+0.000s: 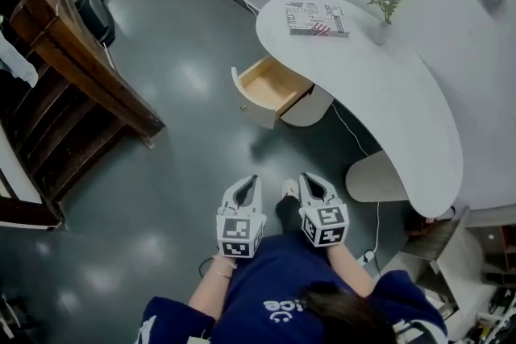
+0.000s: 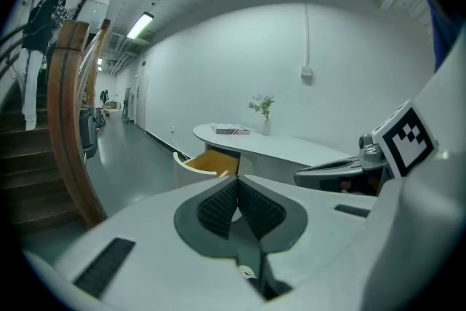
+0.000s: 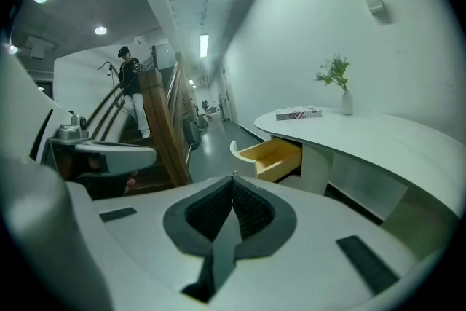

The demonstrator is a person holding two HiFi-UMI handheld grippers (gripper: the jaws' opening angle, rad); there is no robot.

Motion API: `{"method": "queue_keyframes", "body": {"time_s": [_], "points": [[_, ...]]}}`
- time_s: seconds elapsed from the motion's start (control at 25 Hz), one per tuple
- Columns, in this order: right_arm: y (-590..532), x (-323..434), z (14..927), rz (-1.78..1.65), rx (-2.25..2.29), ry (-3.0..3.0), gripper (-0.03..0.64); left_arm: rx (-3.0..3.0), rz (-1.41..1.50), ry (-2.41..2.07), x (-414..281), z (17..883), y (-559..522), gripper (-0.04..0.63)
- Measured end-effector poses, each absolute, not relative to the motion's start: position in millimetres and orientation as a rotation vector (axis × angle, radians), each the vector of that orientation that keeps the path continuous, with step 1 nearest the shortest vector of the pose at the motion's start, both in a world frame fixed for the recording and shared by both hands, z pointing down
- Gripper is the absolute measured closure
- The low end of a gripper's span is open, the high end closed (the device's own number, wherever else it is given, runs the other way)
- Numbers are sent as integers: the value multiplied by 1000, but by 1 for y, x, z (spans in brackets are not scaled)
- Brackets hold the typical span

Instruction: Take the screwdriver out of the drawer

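Note:
An open drawer (image 1: 270,84) with a pale wooden inside sticks out from under the white curved desk (image 1: 387,93). No screwdriver shows in it from here. My left gripper (image 1: 252,180) and right gripper (image 1: 307,176) are held side by side, low in front of the person's body and well short of the drawer, both pointing toward it. In the left gripper view the left gripper (image 2: 237,178) has its dark pads meeting, with nothing between them, and the drawer (image 2: 211,162) lies ahead. In the right gripper view the right gripper (image 3: 234,176) is shut and empty, the drawer (image 3: 273,155) beyond it.
On the desk lie a book (image 1: 317,18) and a small vase of flowers (image 1: 382,8). A wooden staircase (image 1: 72,76) rises at the left, with a person (image 2: 40,33) standing on it. A rounded desk pedestal (image 1: 375,177) stands at the right. Grey floor lies between me and the drawer.

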State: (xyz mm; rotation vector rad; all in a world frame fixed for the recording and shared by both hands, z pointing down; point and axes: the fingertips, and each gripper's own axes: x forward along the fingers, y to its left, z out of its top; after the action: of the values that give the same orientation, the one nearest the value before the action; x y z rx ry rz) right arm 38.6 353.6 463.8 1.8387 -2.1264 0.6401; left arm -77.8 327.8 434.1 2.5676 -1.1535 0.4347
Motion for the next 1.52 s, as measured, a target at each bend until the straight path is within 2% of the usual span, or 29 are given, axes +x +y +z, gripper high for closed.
{"method": "queue_keyframes", "body": {"time_s": [0.32, 0.72, 1.08, 1.52], "points": [[242, 73, 453, 579, 1706, -2243, 611, 2521, 408, -1269, -34, 422, 236, 591], [164, 121, 461, 587, 1556, -2310, 611, 2437, 392, -1373, 18, 427, 169, 591], [137, 141, 475, 681, 1495, -2304, 611, 2311, 383, -1489, 4, 438, 130, 591], [76, 140, 484, 737, 1447, -2272, 609, 2331, 452, -1425, 7, 450, 58, 591]]}}
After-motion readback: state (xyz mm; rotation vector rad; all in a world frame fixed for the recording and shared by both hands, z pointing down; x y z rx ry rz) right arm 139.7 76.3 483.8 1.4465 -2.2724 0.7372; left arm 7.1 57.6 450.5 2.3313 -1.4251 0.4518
